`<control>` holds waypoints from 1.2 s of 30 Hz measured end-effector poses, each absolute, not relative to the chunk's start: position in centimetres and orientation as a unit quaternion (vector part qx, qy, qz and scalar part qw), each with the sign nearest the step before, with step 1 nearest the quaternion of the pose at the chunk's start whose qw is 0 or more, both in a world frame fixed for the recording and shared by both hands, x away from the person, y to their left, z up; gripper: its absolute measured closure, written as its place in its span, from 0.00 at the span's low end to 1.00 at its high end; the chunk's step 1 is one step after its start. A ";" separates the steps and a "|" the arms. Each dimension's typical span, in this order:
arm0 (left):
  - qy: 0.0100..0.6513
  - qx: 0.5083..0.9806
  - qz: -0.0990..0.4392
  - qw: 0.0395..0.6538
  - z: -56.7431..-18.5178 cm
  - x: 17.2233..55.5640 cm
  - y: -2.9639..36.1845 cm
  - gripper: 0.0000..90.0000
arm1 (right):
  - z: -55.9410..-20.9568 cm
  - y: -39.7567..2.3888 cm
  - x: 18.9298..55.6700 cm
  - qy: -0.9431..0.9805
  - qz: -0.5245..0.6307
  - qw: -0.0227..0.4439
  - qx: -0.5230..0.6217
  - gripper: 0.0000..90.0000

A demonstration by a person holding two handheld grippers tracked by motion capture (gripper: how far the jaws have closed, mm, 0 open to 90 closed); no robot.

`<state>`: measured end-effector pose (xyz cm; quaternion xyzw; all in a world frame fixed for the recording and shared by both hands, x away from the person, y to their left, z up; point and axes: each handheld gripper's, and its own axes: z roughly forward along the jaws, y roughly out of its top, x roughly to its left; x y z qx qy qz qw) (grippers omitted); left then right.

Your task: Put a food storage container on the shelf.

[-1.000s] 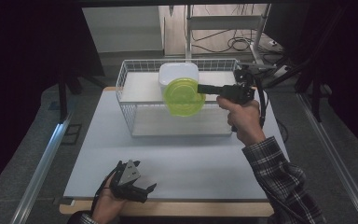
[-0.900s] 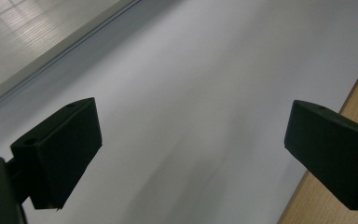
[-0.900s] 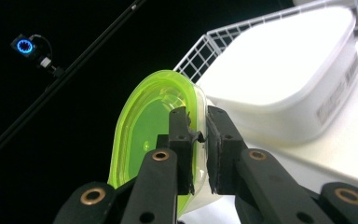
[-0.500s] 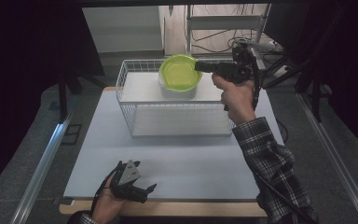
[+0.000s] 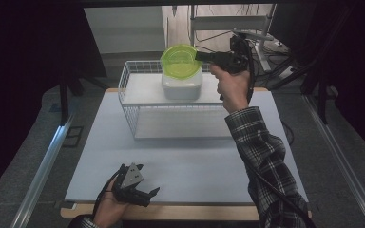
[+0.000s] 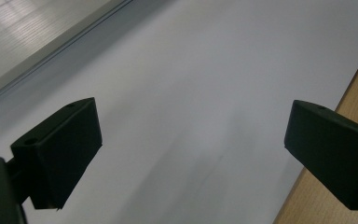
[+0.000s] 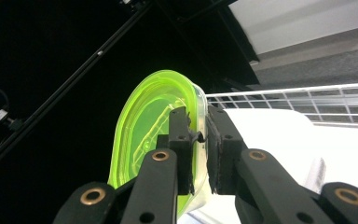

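- High view: the right gripper (image 5: 200, 56) is clamped on the rim of a green lid (image 5: 180, 61), which hangs tilted above the white container (image 5: 181, 84). That container sits inside the wire basket (image 5: 129, 107), toward its far side. The basket stands on the far part of the white table (image 5: 190, 166). The left gripper (image 5: 145, 194) rests in a hand at the table's near edge, well apart from the basket, its jaws spread with nothing between them.
- Left gripper view: both black jaws stand wide apart over the bare table surface, by its wooden edge (image 6: 340, 154).
- Right gripper view: the jaws pinch the lid's (image 7: 142, 135) rim from both sides; the basket's wire rim (image 7: 298, 95) and the container (image 7: 261, 126) lie just behind the lid.
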<state>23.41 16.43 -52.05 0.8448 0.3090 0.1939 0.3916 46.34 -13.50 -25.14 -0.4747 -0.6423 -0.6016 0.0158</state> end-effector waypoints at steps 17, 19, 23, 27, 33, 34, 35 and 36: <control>0.305 0.849 0.190 0.387 -52.2 23.4 16.3 0.04 | -26.0 -12.3 47.7 -0.640 -0.587 0.005 -0.495 0.90; 0.305 0.849 0.190 0.387 -52.2 23.4 16.3 0.04 | -25.8 -12.2 47.6 -0.645 -0.579 -0.002 -0.499 0.89; 0.305 0.850 0.190 0.386 -52.2 23.4 16.3 0.04 | -25.6 -12.1 47.7 -0.650 -0.563 -0.020 -0.510 0.86; 0.305 0.850 0.190 0.385 -52.2 23.5 16.2 0.04 | -25.8 -12.2 48.0 -0.652 -0.556 -0.021 -0.516 0.80; 0.304 0.851 0.189 0.385 -52.3 23.5 16.2 0.04 | -25.9 -12.2 48.2 -0.651 -0.555 -0.022 -0.518 0.76; 0.304 0.851 0.189 0.384 -52.3 23.5 16.2 0.04 | -25.9 -12.2 48.3 -0.652 -0.552 -0.026 -0.519 0.73; 0.304 0.851 0.189 0.384 -52.3 23.5 16.2 0.04 | -26.0 -12.2 48.3 -0.653 -0.551 -0.030 -0.519 0.71; 0.304 0.851 0.189 0.384 -52.3 23.5 16.2 0.04 | -26.0 -12.2 48.3 -0.654 -0.550 -0.032 -0.519 0.69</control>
